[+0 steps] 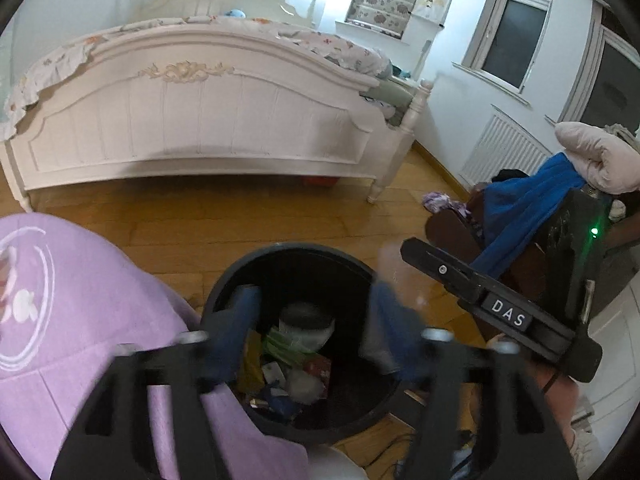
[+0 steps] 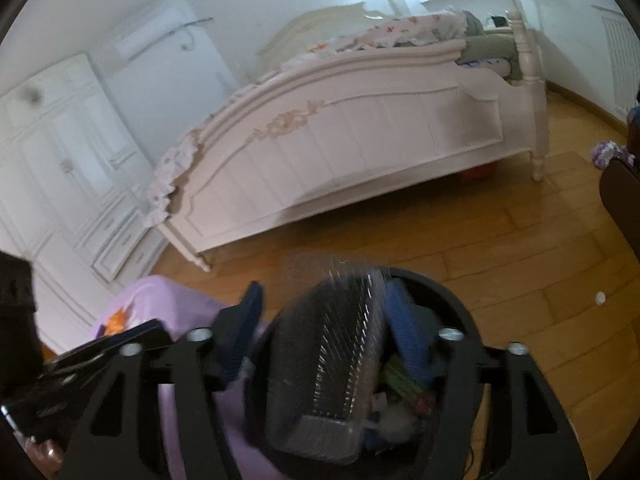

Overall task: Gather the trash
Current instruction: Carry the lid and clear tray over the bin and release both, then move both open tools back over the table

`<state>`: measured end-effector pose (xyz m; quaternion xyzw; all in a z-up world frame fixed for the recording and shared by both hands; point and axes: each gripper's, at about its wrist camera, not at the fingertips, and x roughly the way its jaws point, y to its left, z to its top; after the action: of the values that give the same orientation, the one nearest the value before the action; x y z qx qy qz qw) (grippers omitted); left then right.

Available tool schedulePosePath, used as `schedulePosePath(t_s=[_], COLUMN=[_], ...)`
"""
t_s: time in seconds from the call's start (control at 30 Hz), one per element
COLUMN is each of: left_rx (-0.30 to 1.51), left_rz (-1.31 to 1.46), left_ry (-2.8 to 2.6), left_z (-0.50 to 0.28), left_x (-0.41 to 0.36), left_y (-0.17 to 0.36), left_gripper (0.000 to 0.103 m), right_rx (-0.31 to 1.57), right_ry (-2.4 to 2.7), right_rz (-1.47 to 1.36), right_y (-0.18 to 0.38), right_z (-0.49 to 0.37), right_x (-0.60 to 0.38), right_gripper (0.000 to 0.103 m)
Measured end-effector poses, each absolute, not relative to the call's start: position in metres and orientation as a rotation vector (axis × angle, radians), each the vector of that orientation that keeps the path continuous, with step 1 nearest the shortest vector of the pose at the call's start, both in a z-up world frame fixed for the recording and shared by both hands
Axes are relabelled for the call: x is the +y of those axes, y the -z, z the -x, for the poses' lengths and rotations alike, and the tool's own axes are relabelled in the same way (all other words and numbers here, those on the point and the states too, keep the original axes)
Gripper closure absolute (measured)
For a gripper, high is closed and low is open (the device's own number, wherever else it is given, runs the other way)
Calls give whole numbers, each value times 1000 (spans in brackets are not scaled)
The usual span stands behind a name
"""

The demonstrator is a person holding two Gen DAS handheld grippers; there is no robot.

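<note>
White carved bed (image 1: 192, 120) on wood floor (image 1: 200, 216); white walls; radiator (image 1: 500, 152) below window (image 1: 512, 32).

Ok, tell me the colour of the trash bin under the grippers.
Black; the trash bin shows best in the left wrist view.
</note>
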<state>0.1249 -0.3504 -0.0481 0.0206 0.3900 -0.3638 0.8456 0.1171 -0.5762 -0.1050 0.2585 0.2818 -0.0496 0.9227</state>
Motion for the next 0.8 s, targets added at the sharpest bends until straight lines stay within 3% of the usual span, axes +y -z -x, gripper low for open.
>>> schedulePosePath(t_s=[0.4,0.8], left_rx=[811,787], left_rz=[18,18], left_ry=[720,384], left_z=[-111,-95], left_x=[-295,-143], left_y=[38,40], left_gripper=[25,25], right_rx=[573,631], right_ry=[13,-202], right_rz=[-573,-464], right_y=[100,73], right_z=[-95,-109], right_x=[-548,-437], right_gripper=[24,24])
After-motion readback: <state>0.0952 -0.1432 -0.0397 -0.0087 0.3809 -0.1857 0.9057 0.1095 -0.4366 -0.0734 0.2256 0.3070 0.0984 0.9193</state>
